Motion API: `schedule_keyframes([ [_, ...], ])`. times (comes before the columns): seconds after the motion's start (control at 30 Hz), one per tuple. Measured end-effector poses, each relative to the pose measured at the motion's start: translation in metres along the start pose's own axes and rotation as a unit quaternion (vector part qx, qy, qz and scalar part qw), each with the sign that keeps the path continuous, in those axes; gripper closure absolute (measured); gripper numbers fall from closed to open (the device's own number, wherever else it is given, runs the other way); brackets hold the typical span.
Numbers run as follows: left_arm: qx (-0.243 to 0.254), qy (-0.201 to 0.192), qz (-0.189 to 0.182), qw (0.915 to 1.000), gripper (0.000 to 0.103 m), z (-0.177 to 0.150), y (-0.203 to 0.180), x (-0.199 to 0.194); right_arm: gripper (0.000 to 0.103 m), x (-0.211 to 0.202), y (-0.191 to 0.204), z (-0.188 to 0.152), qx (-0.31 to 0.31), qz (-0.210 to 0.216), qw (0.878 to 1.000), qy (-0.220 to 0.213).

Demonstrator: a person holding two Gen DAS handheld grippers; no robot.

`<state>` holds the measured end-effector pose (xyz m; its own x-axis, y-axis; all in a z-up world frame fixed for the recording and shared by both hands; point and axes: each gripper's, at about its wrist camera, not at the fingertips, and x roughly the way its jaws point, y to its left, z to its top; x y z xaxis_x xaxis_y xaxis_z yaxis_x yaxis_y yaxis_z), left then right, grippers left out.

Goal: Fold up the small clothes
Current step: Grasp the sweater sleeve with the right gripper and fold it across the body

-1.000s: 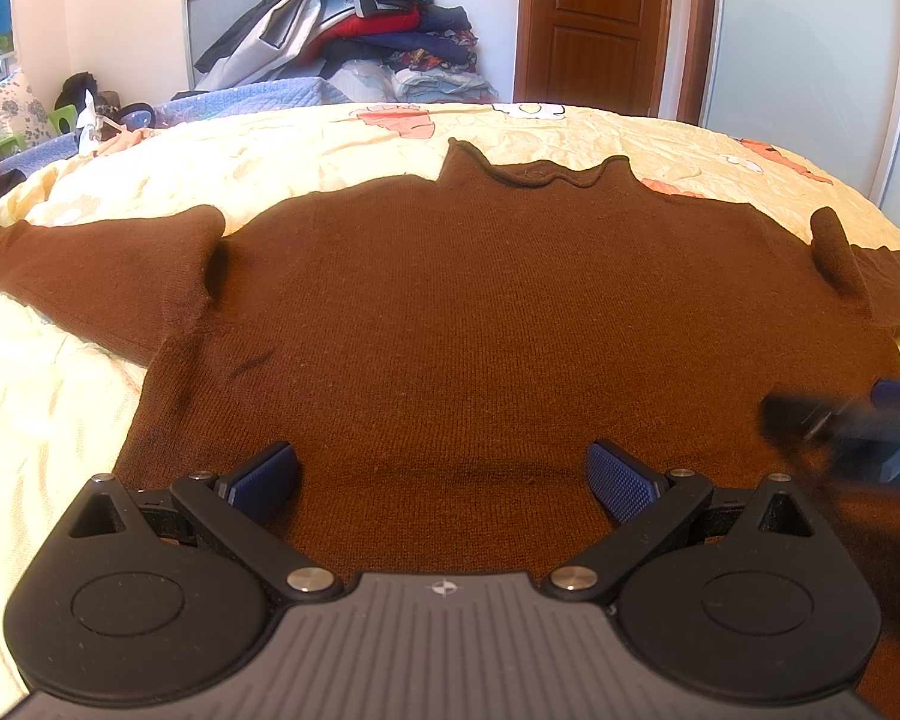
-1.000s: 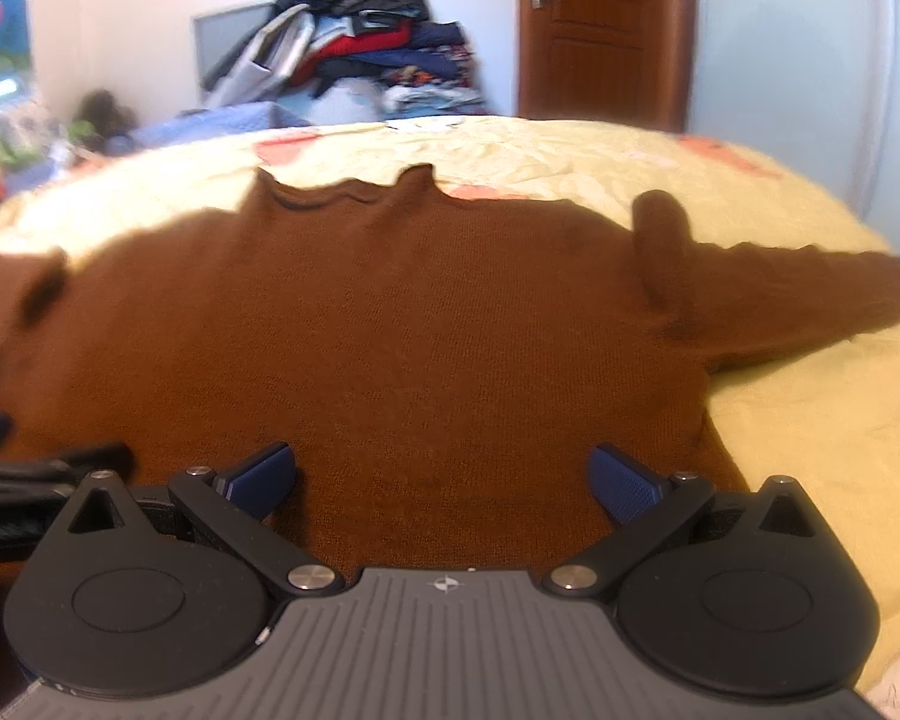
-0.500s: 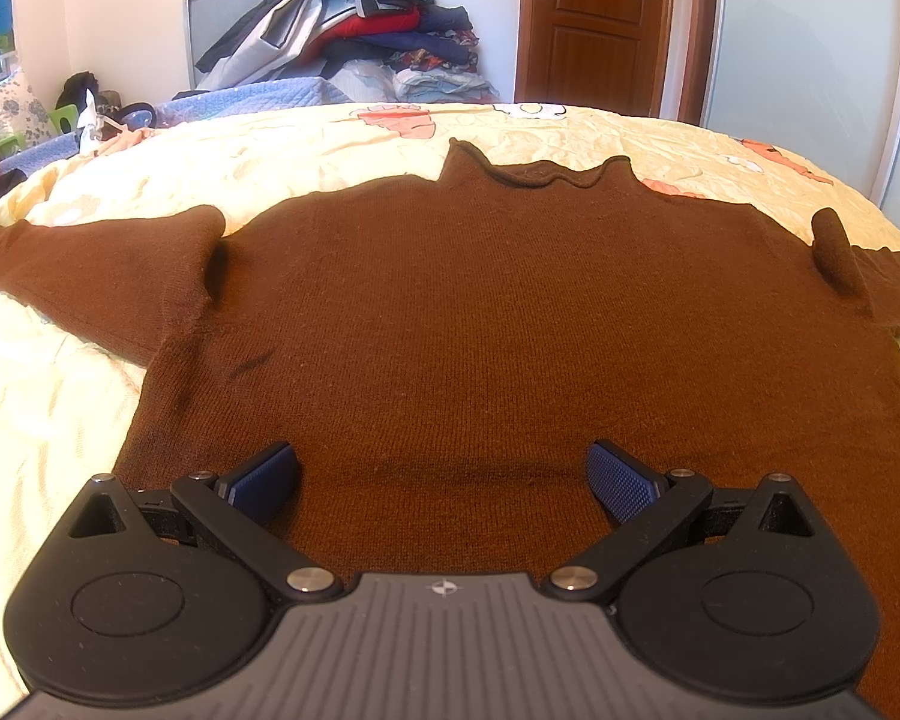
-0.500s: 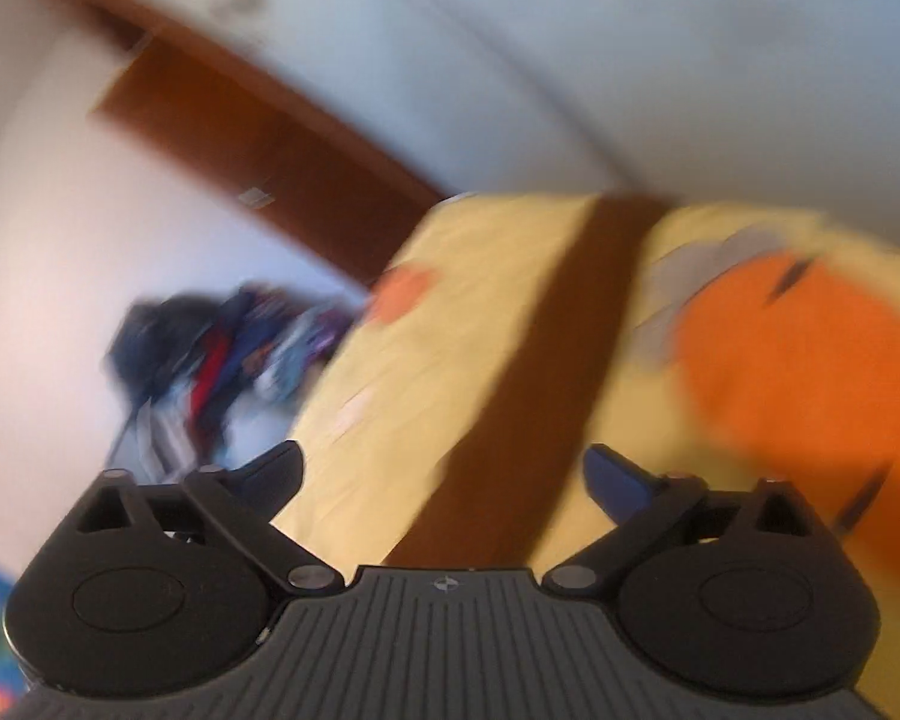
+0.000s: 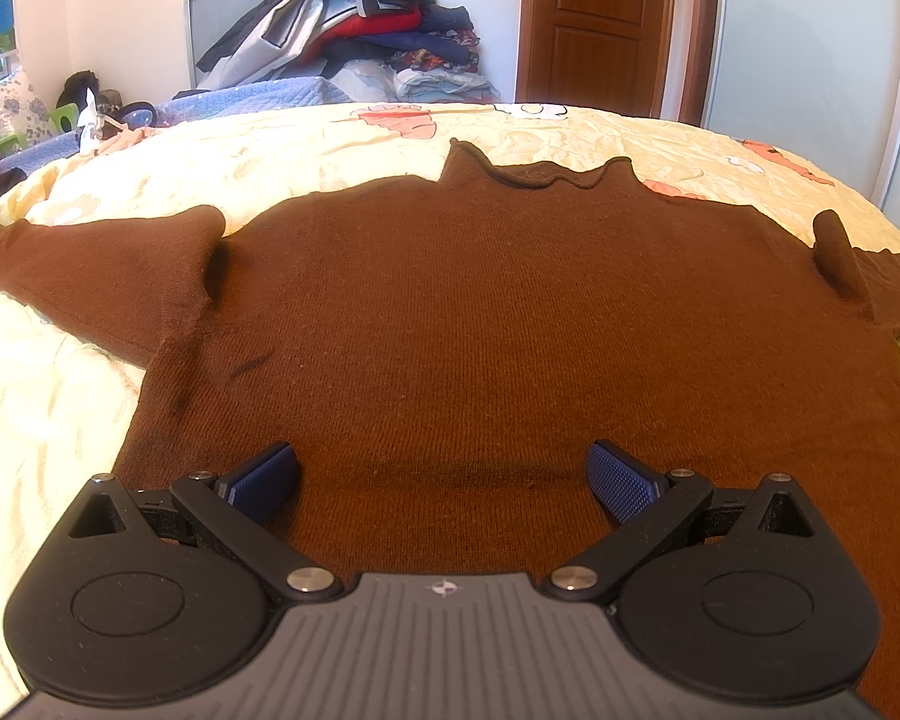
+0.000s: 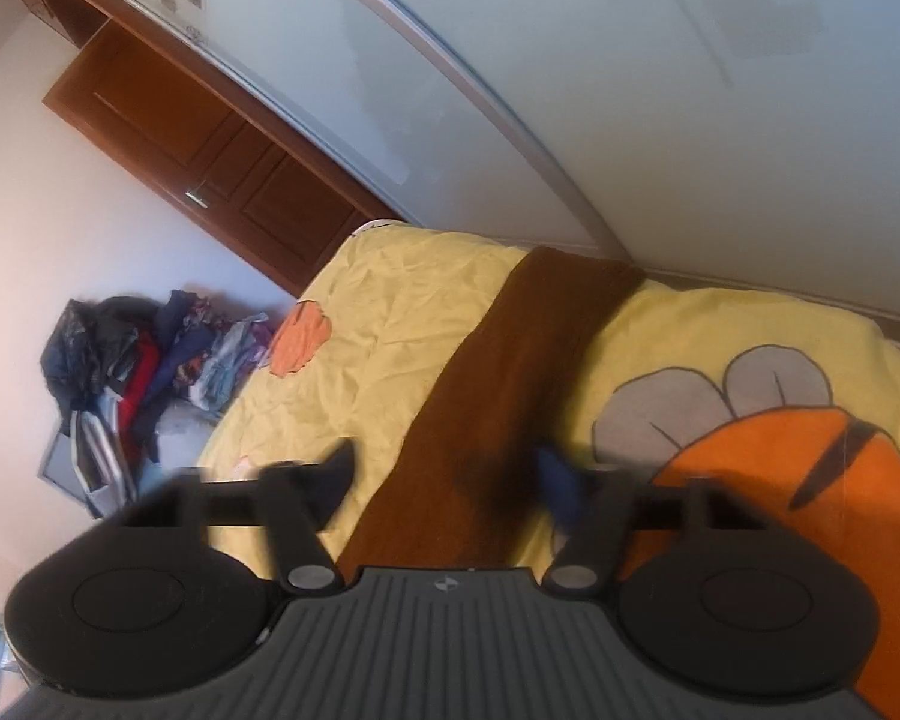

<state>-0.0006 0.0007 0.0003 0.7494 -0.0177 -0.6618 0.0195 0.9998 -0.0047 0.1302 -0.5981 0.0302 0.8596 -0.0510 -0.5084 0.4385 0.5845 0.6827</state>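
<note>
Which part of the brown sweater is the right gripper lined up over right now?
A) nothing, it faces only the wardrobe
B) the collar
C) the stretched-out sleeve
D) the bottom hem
C: in the right wrist view the right gripper, fingers apart and empty, straddles the long brown sleeve running across the yellow bedsheet toward the bed's edge; the collar shows only in the left wrist view.
</note>
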Motion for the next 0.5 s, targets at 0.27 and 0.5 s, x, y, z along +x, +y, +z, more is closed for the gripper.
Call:
schedule_keyframes([
  [0.27,0.000,0.000,0.000,1.0000,0.000,0.002,0.000,-0.001,0.087,-0.035,0.054,-0.038,-0.057,0.064,0.996,-0.012],
  [0.5,0.000,0.000,0.000,1.0000,0.000,0.002,0.000,-0.001,0.045,-0.087,0.216,-0.191,-0.199,0.311,0.918,0.143],
])
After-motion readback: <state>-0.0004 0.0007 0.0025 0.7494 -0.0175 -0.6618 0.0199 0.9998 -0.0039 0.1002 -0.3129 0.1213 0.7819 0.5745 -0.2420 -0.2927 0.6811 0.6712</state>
